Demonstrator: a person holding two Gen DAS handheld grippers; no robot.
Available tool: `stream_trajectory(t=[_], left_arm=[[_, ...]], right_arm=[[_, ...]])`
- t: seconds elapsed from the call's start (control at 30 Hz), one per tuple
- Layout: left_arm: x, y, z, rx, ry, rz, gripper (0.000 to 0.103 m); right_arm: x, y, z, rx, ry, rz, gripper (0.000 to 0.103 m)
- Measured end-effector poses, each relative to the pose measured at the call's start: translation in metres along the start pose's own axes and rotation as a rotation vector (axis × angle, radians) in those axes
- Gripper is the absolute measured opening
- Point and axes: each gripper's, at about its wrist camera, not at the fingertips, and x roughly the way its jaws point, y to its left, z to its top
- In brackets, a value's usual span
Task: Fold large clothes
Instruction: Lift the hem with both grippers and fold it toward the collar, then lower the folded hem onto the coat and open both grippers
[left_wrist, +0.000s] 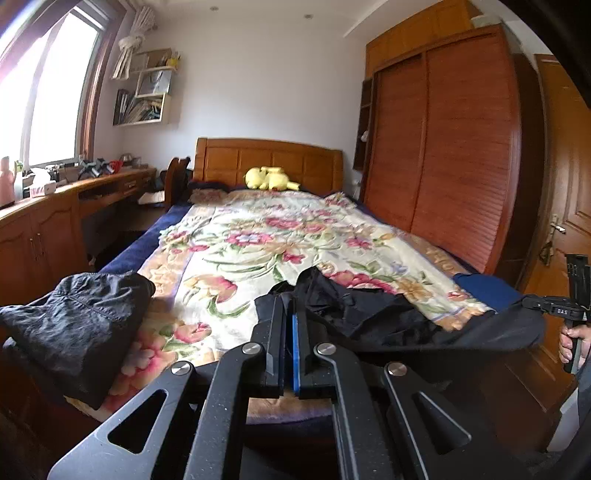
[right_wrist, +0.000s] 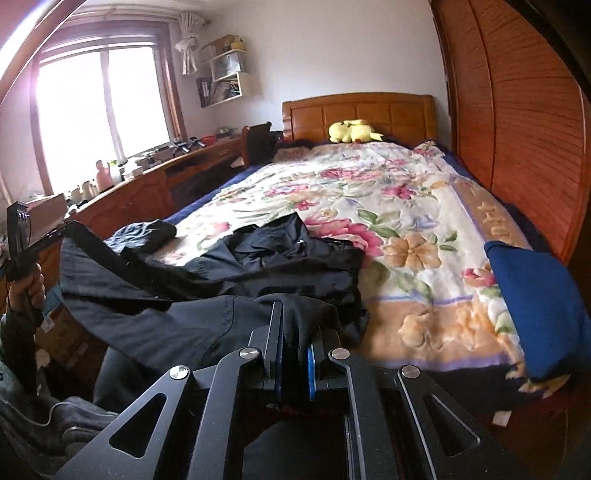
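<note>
Left wrist view: I am pinching the near edge of the black garment (left_wrist: 369, 314) in my left gripper (left_wrist: 290, 306), jaws nearly together. My right gripper (right_wrist: 293, 325) is clamping the same hem, stretching it above the near end of the floral blanket (right_wrist: 369, 192).

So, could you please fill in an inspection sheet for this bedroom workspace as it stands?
Surface: bed with floral blanket, rumpled.
Job's things: black garment spread at the foot edge, partly lifted off the bed.
Clutter: dark folded clothing at the left corner; blue cloth at the right; yellow plush toy by the headboard.
Grippers: left gripper and right gripper each shut on the garment's edge.
Cables: nothing seen.
Surroundings: wardrobe, desk, window.
</note>
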Motion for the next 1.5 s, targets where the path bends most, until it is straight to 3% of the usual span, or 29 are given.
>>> stream_trajectory(t=[0.33, 0.6, 0.8, 1.17, 1.3, 1.33, 1.4, 1.5], left_arm=[[0.127, 0.007, 0.046, 0.112, 0.066, 0.097, 0.003], [0.226, 0.032, 0.082, 0.092, 0.103, 0.164, 0.003], [0.289, 0.046, 0.102, 0.098, 0.125, 0.237, 0.003], [0.37, 0.055, 0.108, 0.116, 0.191, 0.293, 0.003], [0.375, 0.054, 0.1, 0.104, 0.213, 0.272, 0.003], [0.375, 0.054, 0.097, 0.101, 0.218, 0.261, 0.007], [0.373, 0.05, 0.088, 0.119, 0.232, 0.25, 0.013], [0.368, 0.044, 0.077, 0.133, 0.244, 0.235, 0.031]], right_arm=[[0.123, -0.014, 0.081, -0.096, 0.01, -0.063, 0.009], [0.257, -0.023, 0.132, -0.122, 0.057, -0.155, 0.009], [0.329, -0.019, 0.172, -0.124, 0.041, -0.21, 0.009], [0.416, -0.017, 0.188, -0.076, 0.105, -0.262, 0.01], [0.428, -0.021, 0.187, -0.006, 0.143, -0.218, 0.023], [0.429, -0.02, 0.186, 0.001, 0.146, -0.207, 0.037], [0.424, -0.018, 0.187, -0.003, 0.135, -0.196, 0.055], [0.417, -0.021, 0.191, -0.007, 0.132, -0.192, 0.058]])
